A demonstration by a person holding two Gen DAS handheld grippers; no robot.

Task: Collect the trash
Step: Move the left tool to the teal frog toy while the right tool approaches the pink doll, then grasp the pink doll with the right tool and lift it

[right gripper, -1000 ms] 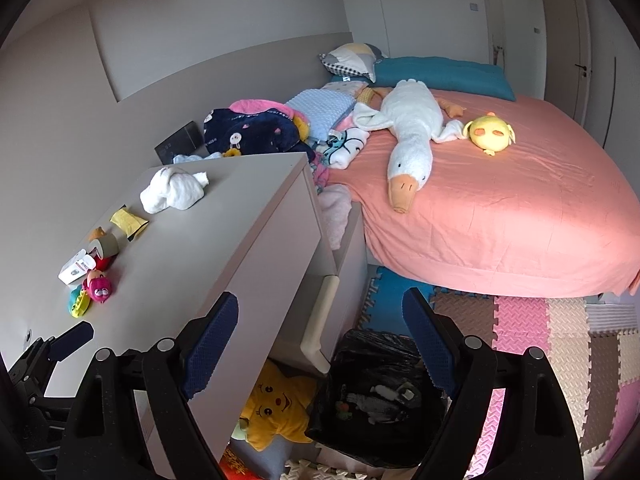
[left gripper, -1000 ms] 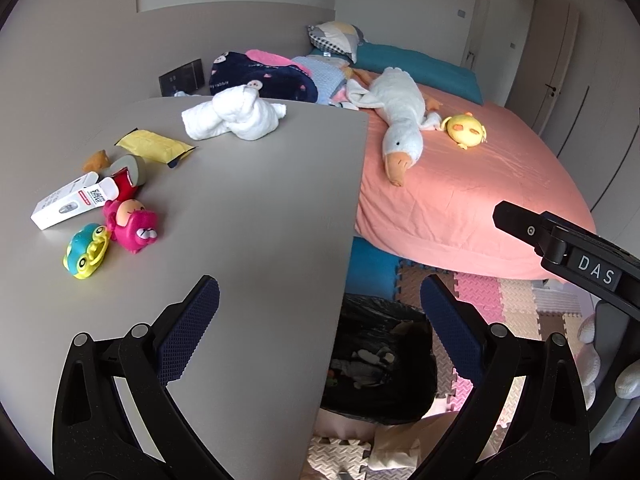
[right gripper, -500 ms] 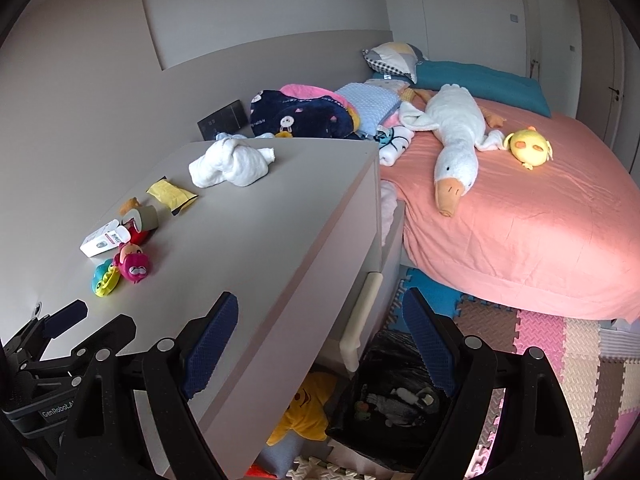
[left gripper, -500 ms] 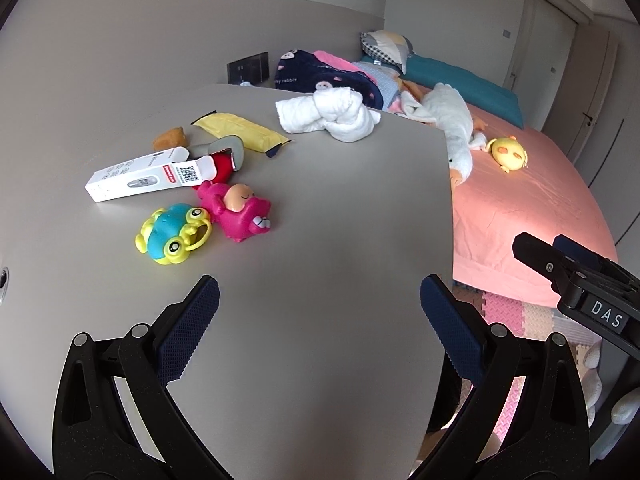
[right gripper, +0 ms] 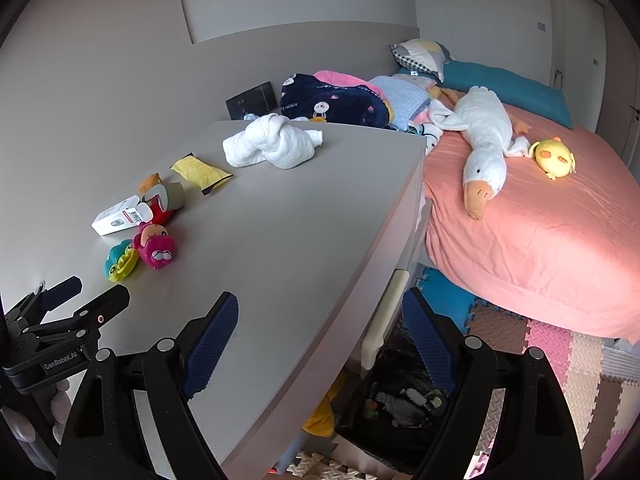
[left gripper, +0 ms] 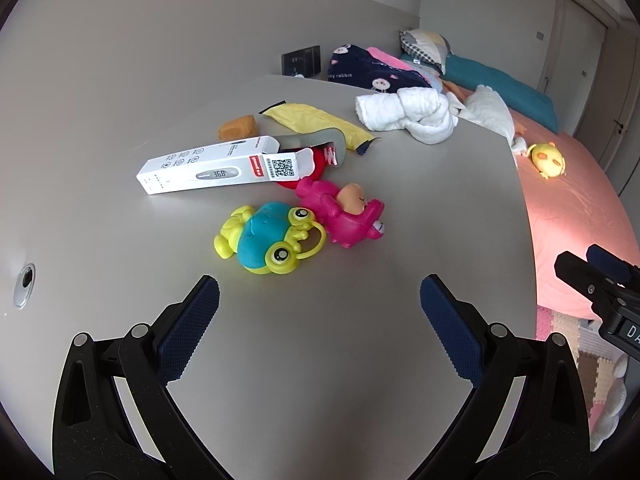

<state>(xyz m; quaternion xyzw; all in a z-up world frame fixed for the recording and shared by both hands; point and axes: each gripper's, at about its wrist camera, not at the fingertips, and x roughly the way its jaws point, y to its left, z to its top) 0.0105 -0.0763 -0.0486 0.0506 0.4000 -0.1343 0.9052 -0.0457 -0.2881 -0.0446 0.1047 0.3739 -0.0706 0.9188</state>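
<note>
empty left gripper above table

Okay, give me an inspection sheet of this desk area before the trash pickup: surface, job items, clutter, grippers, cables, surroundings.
Surface: grey desk top, bare near its front.
Job's things: open white thermometer box, yellow wrapper, orange scrap; black-lined trash bin on the floor below the desk edge.
Clutter: frog toy, pink toy, knotted white towel.
Grippers: left gripper and right gripper both open, empty.
Cables: nothing seen.
Surroundings: pink bed with goose plush; foam floor mats.
</note>
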